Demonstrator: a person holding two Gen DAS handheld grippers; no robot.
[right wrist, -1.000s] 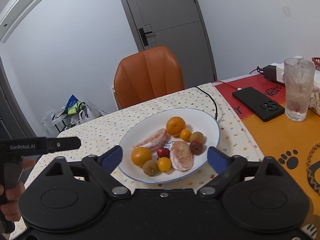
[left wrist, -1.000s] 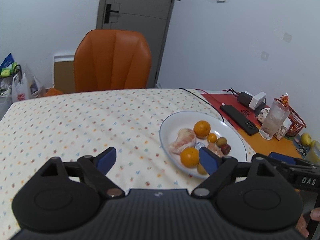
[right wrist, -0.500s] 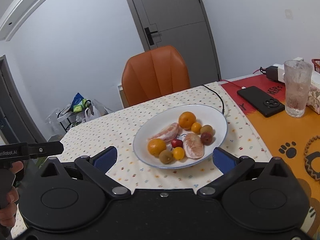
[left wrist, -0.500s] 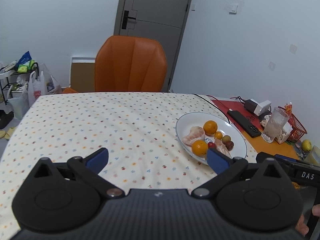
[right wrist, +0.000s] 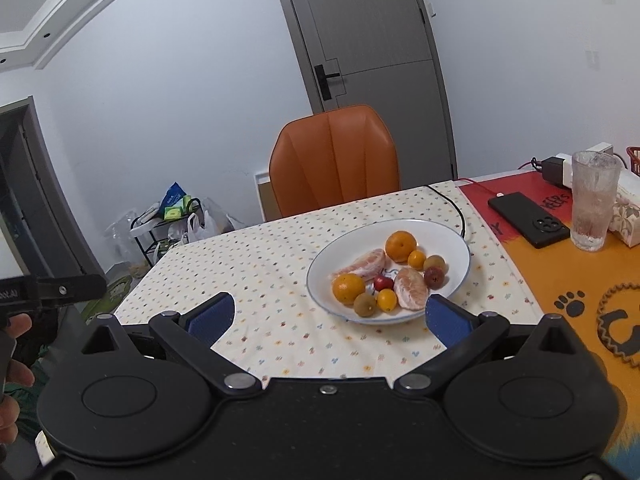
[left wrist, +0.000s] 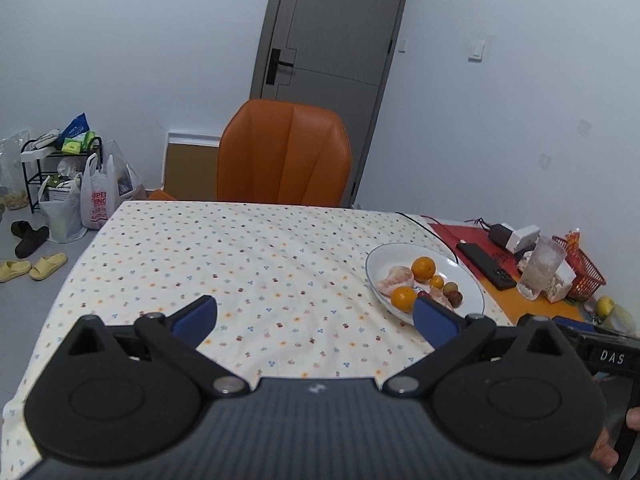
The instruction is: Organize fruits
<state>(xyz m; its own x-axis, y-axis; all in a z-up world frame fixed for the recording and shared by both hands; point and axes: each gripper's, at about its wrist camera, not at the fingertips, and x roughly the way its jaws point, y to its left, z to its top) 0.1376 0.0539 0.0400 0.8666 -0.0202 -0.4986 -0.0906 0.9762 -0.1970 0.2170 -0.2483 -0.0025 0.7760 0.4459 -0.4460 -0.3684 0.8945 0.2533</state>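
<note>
Both grippers hang with jaws wide apart and empty, on the near side of the fruit plate.

The left gripper (left wrist: pixel 314 316) is over the dotted tablecloth (left wrist: pixel 248 264), to the near left of the plate (right wrist: pixel 320 268), and nothing is between its blue fingers (left wrist: pixel 196 316). The right gripper (right wrist: pixel 326 316) is directly before the plate, its fingers (right wrist: pixel 448 318) also spread and holding nothing. On the plate lie two big oranges (right wrist: pixel 401 245), two peeled citrus pieces (right wrist: pixel 410 294), two small yellow fruits (right wrist: pixel 387 300), a kiwi (right wrist: pixel 365 304), a small red fruit (right wrist: pixel 383 281) and two brownish fruits (right wrist: pixel 434 277). To the right of the plate are a black phone (right wrist: pixel 528 219) and a frosted glass (right wrist: pixel 593 200) on an orange and red mat (right wrist: pixel 560 272). Behind the plate, past the table edge, stands an orange chair (right wrist: pixel 334 160), and further a grey door (right wrist: pixel 372 52).
</note>
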